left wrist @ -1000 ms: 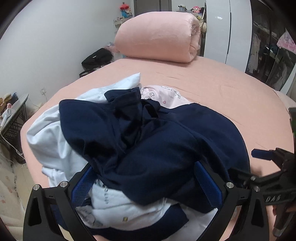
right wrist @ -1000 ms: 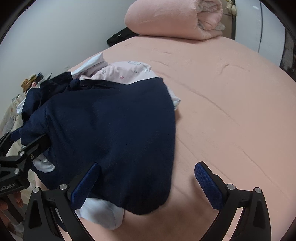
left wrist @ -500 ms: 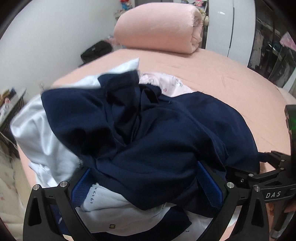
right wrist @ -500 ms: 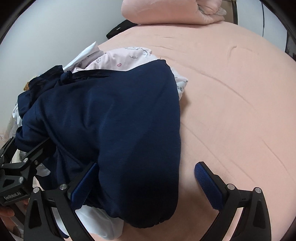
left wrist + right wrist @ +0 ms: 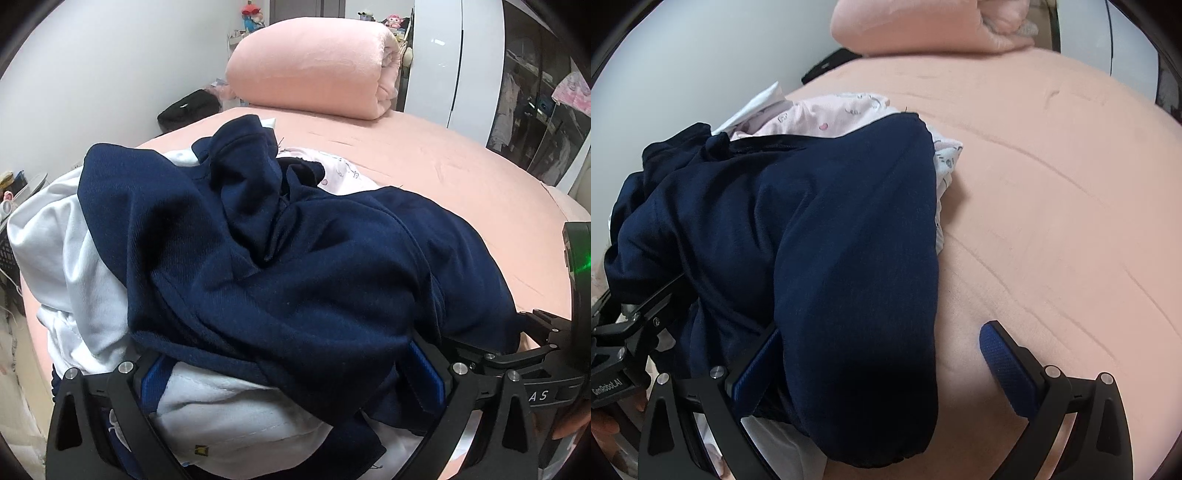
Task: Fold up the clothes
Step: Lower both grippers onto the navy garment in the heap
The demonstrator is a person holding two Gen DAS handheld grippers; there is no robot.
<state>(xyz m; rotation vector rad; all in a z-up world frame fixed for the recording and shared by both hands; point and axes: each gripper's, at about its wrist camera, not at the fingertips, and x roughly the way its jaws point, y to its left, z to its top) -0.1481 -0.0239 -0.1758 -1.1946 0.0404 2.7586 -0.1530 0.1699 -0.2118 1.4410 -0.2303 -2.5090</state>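
Clothes [image 5: 258, 295] in a heap on the bed, right up against both tongs. Left tongs [image 5: 291, 376]: stood wide open, clamped on nothing, blue pads half buried under the pile. Lay draped over both of its fingers: a navy garment [image 5: 295, 258], crumpled, uppermost in the heap. Beneath that, between the fingers, a white garment [image 5: 229, 413] with a small yellow tag, bulging out again to the left of the navy cloth. Right tongs [image 5: 879, 363]: likewise spread wide, closed on nothing; left pad [image 5: 757, 365] touched the navy garment's edge, right pad [image 5: 1001, 362] hung over bare sheet. Between those pads, a rounded navy fold with a hemmed end. Seen from the left wrist view, the right tongs pressed in against the heap's right side; seen from the right wrist view, the left tongs sat at the heap's left side.

Farther out, behind the navy cloth: a pale pink printed garment [image 5: 827, 114], partly covered. Around the heap, the pink bed [image 5: 1052, 221], lightly creased. At its far end, a rolled pink quilt [image 5: 314, 66]. Left of that, by the wall, a black bag [image 5: 188, 110]. On the right, a white wardrobe [image 5: 436, 55].
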